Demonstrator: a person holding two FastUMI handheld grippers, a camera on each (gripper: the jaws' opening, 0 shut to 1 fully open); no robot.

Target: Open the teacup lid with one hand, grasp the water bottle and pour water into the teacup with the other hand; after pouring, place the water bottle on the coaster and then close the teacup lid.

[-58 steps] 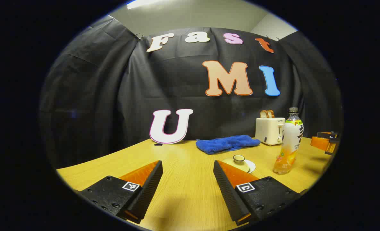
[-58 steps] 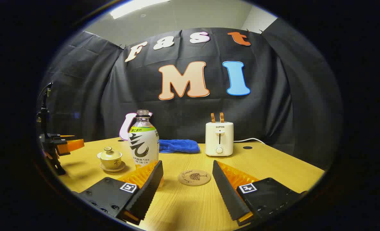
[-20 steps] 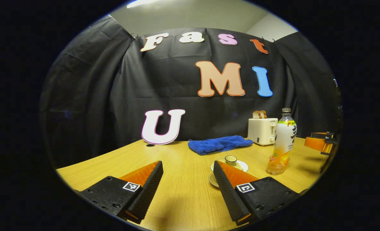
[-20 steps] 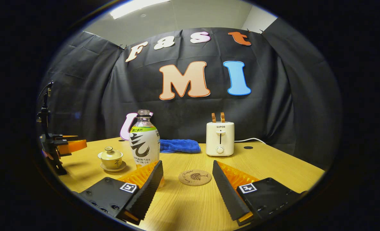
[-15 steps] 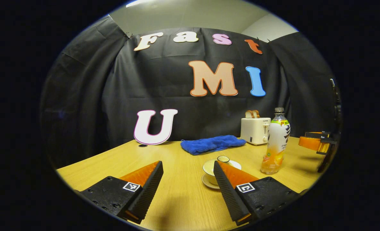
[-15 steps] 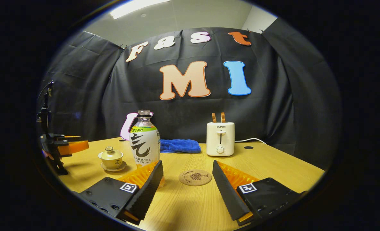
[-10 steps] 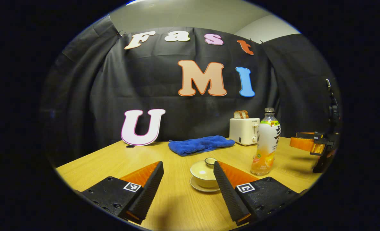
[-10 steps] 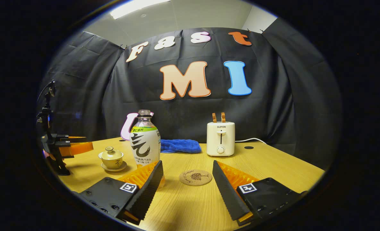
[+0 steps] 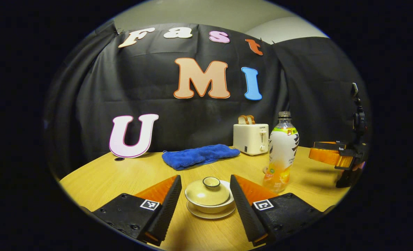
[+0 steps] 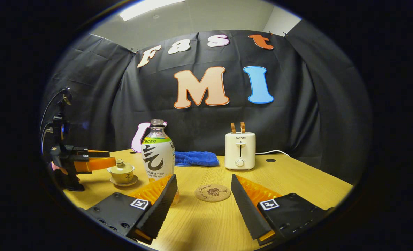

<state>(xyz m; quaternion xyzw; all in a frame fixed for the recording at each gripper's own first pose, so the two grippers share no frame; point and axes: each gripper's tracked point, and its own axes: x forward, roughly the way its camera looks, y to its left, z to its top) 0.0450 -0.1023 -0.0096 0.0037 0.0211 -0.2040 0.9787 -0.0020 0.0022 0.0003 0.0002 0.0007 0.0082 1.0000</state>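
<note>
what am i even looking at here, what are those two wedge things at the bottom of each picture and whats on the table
There is no robot here. A person holds a two-finger gripper in each hand, and a fisheye camera rides on each one. The wedges are each gripper's own fingers.

In the left gripper view, the left gripper has its jaws open, either side of a lidded teacup on its saucer, not yet pressing on it. The right gripper view shows the right gripper open and holding nothing.

On the wooden table stand a water bottle, a round coaster, a toaster and a blue cloth. The teacup's lid is still on.
</note>
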